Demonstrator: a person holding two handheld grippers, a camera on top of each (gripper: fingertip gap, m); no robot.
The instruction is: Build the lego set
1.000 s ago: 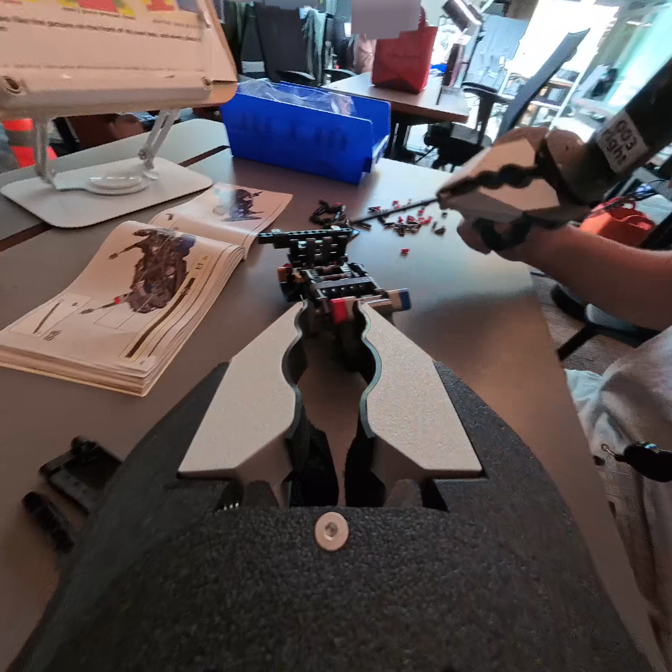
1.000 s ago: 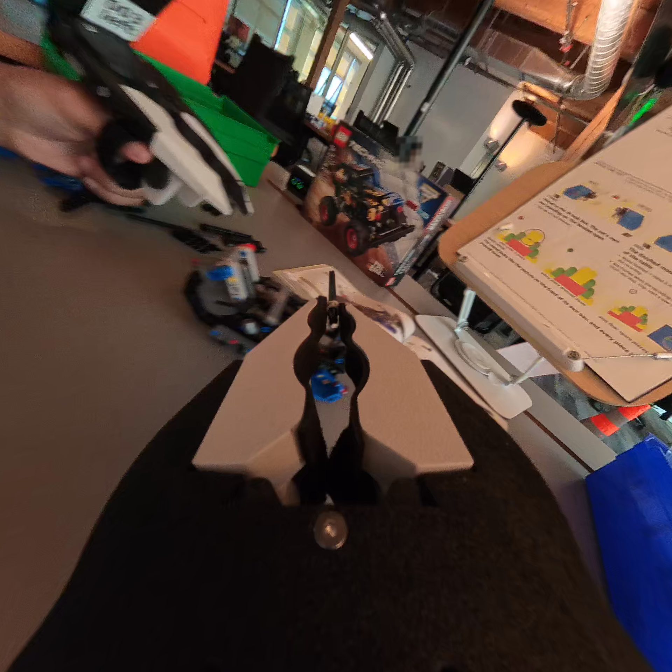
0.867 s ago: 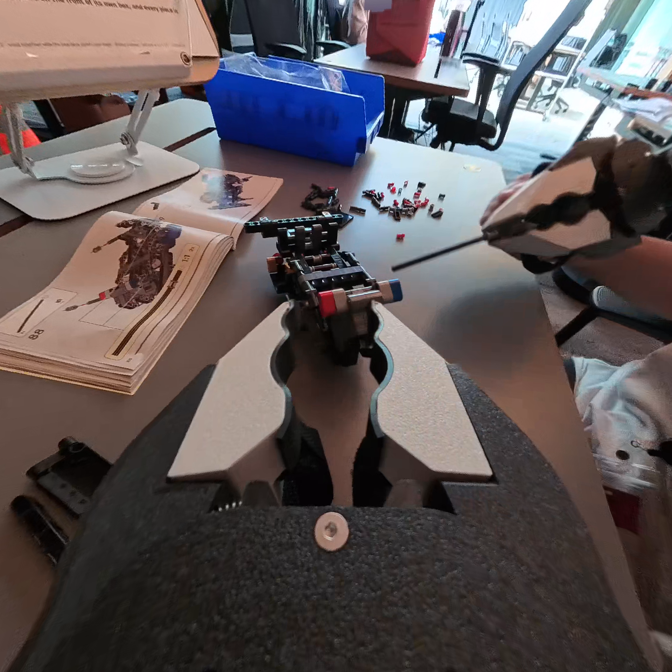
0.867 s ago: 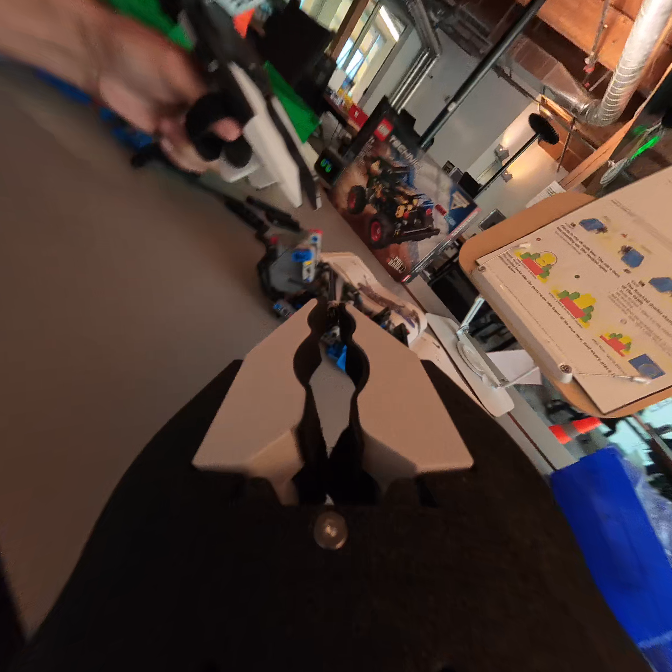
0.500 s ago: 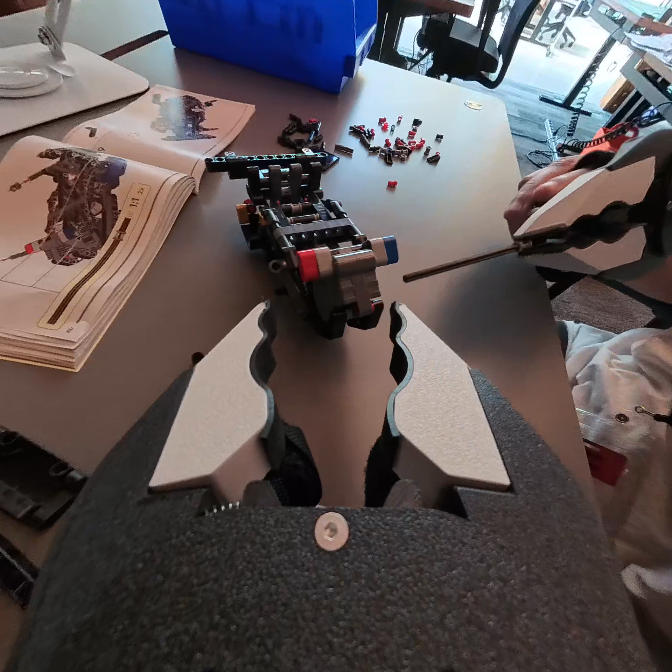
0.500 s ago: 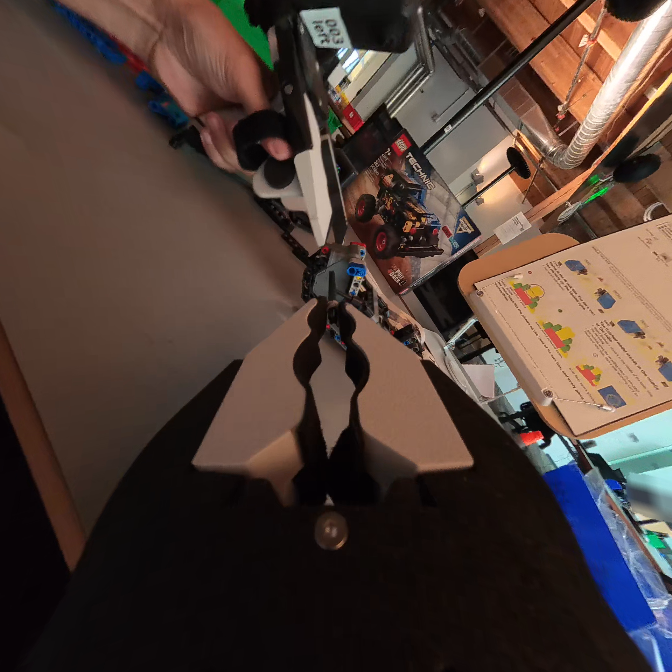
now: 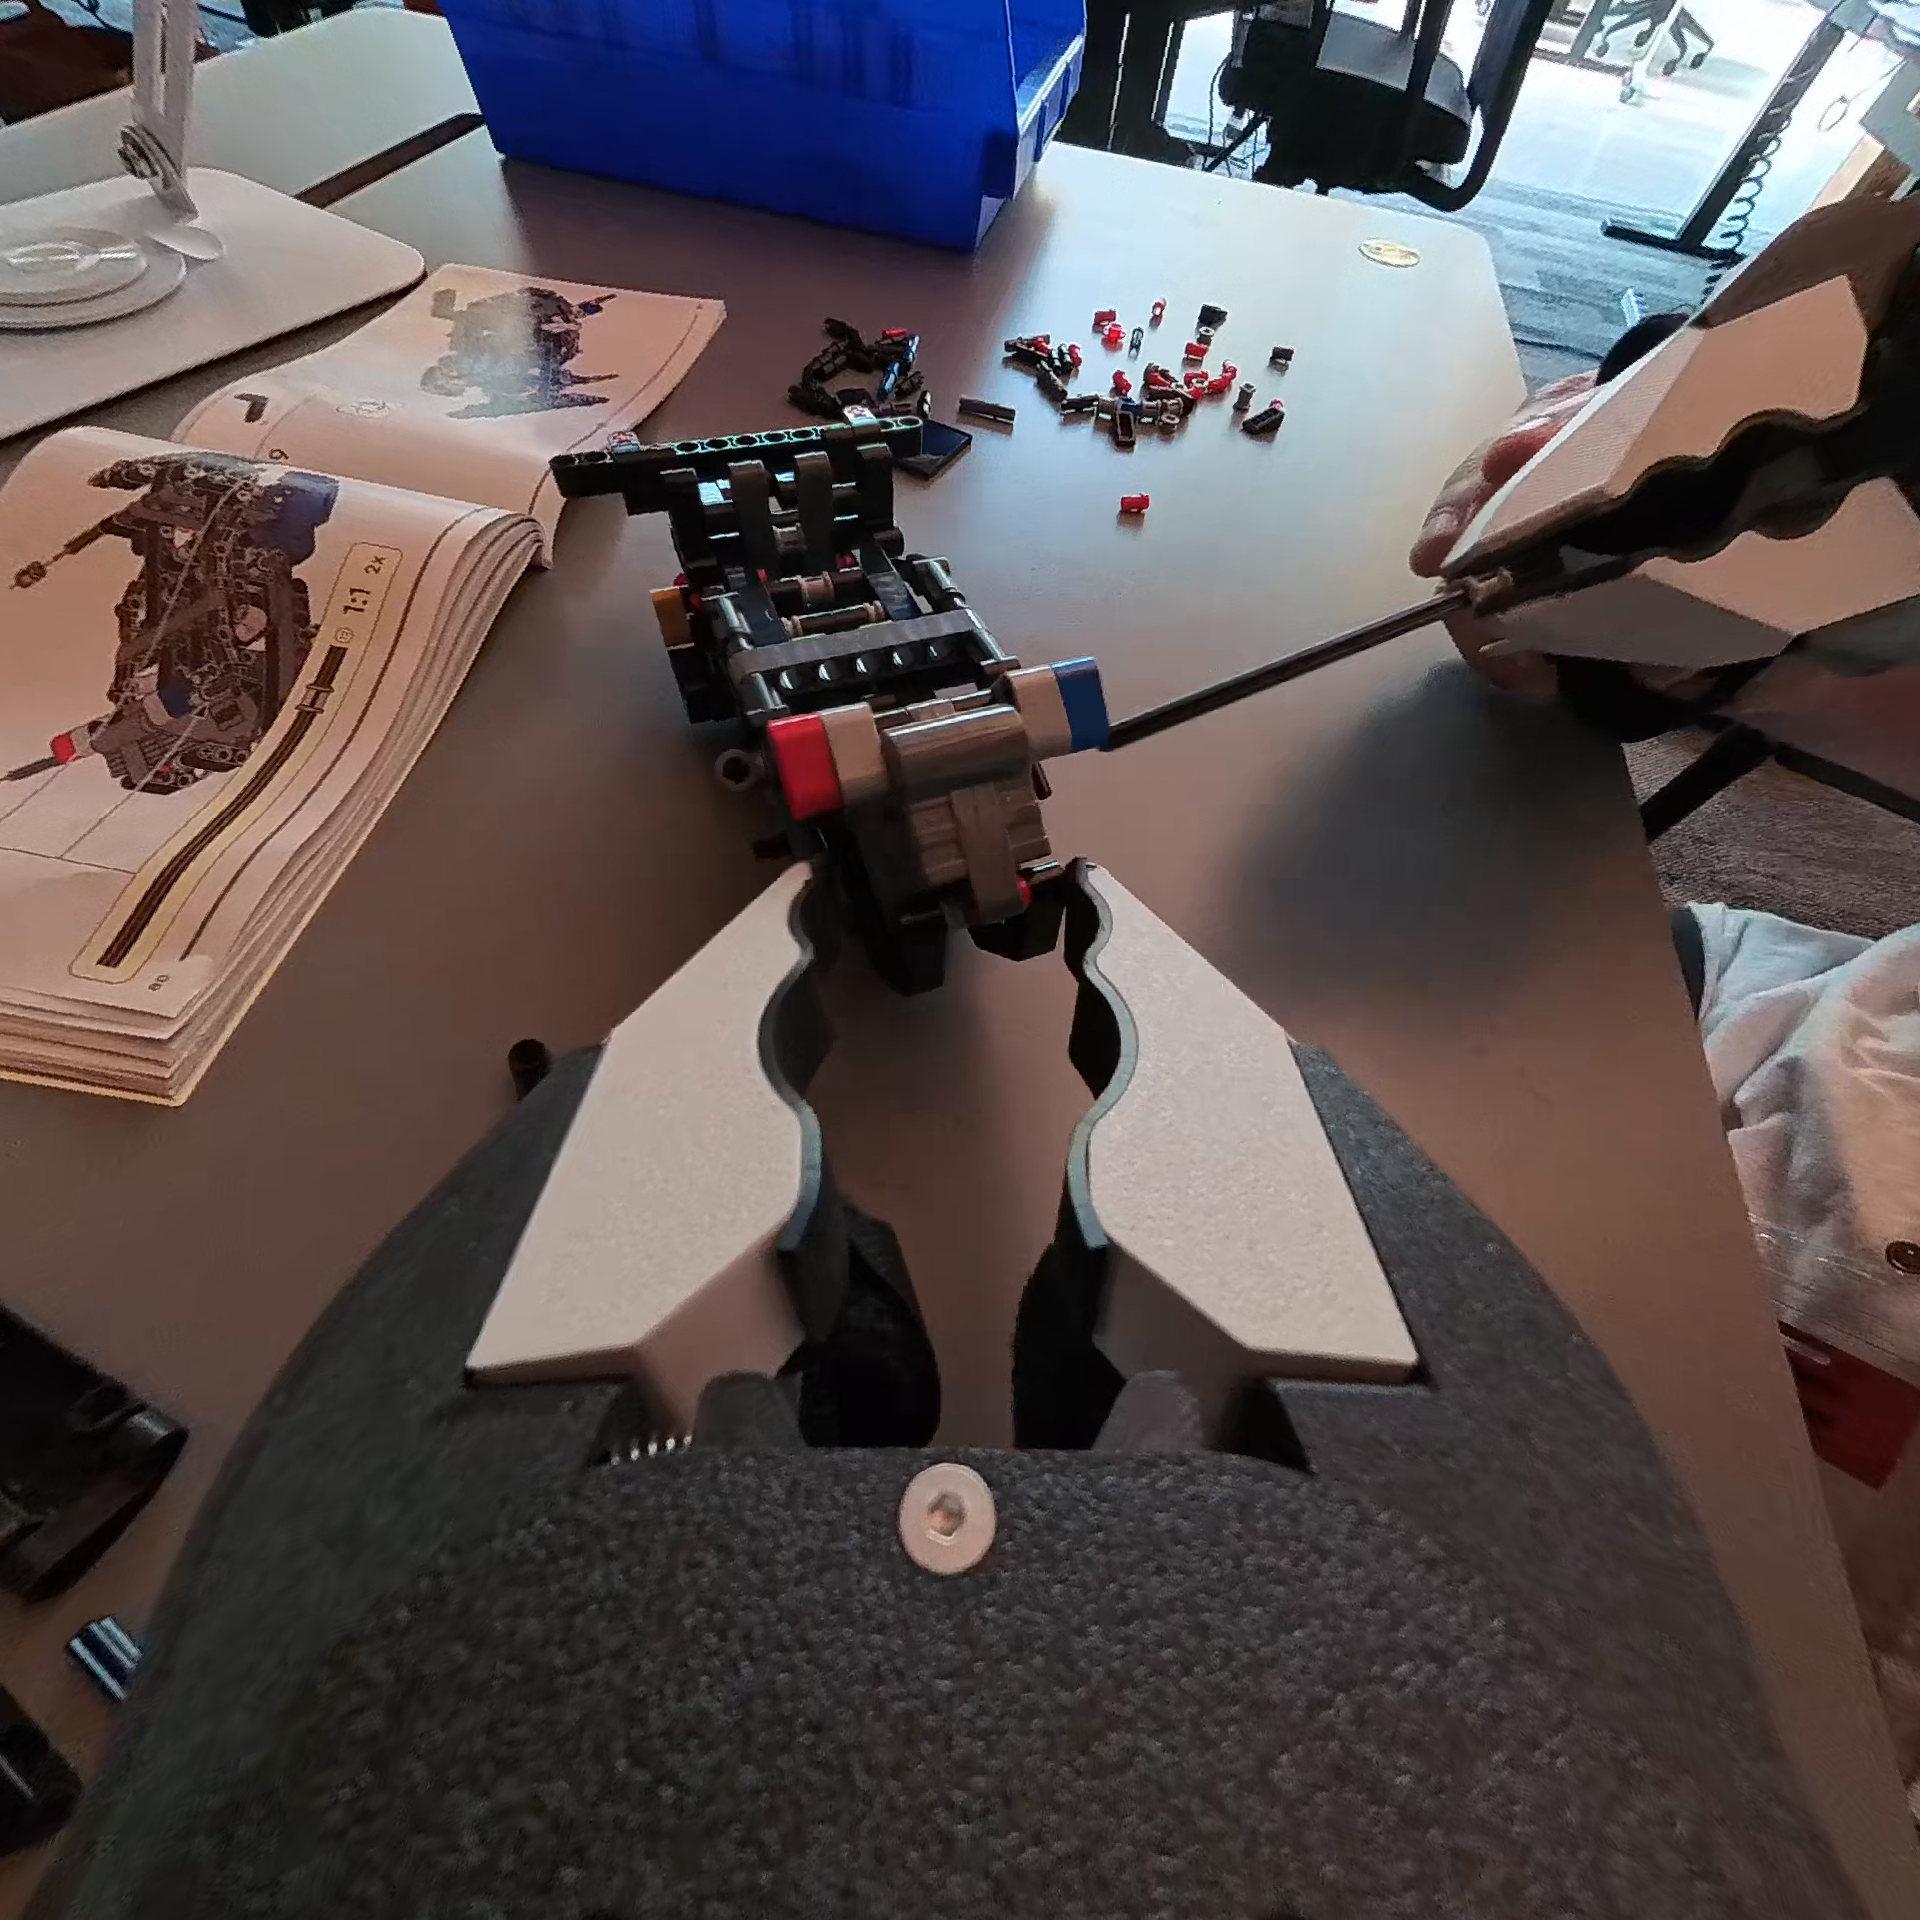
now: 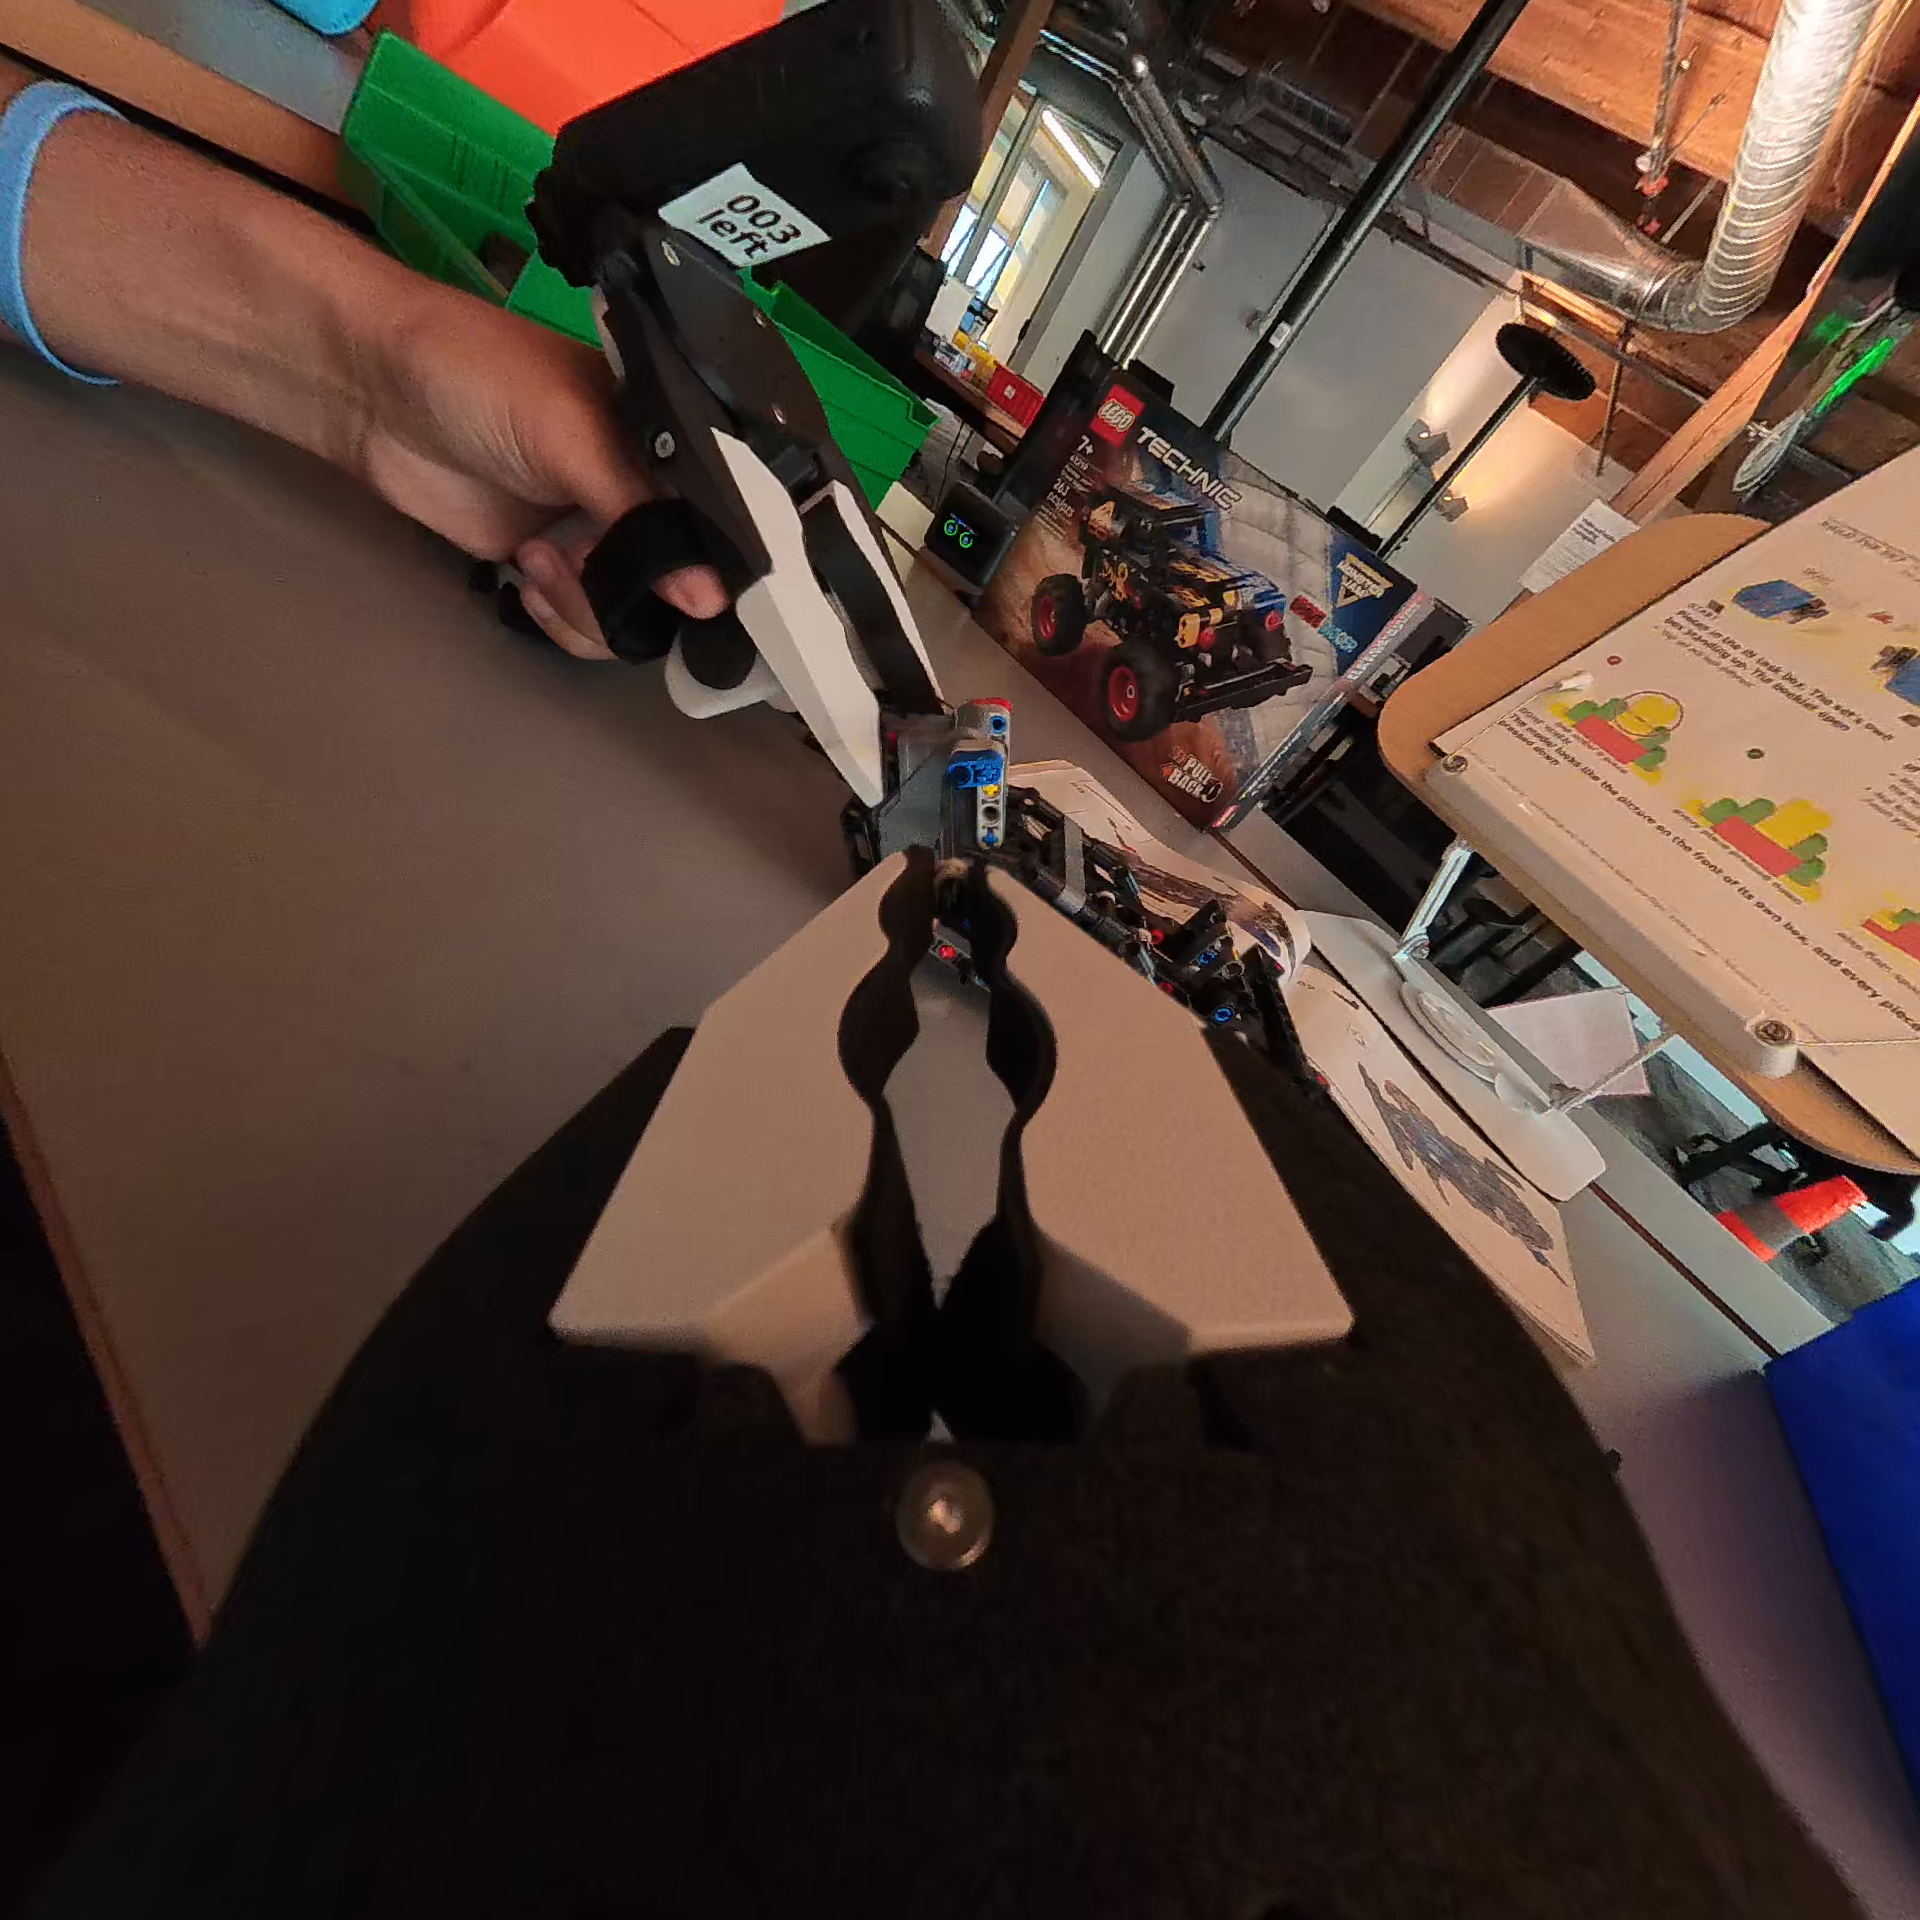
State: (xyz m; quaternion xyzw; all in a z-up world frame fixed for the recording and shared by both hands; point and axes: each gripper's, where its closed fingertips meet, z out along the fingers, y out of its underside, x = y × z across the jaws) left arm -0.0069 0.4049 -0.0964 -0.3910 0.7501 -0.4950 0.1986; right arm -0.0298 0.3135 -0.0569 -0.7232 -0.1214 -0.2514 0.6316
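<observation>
Print shows on the set box (image 8: pixel 1195 634), booklet (image 7: pixel 208 665) and a tool's sticker (image 8: pixel 743 223).

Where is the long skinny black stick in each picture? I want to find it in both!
Left wrist view: the black stick slants across the right side, from the right hand-held gripper down to the blue end of the lego model.
Right wrist view: only a short bit of it peeks out at the gripper's fingertips, at the centre.
Shared landmark: the open instruction booklet beside the model.

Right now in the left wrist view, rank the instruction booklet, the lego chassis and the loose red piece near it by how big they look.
1. instruction booklet
2. lego chassis
3. loose red piece, far the smallest.
</observation>
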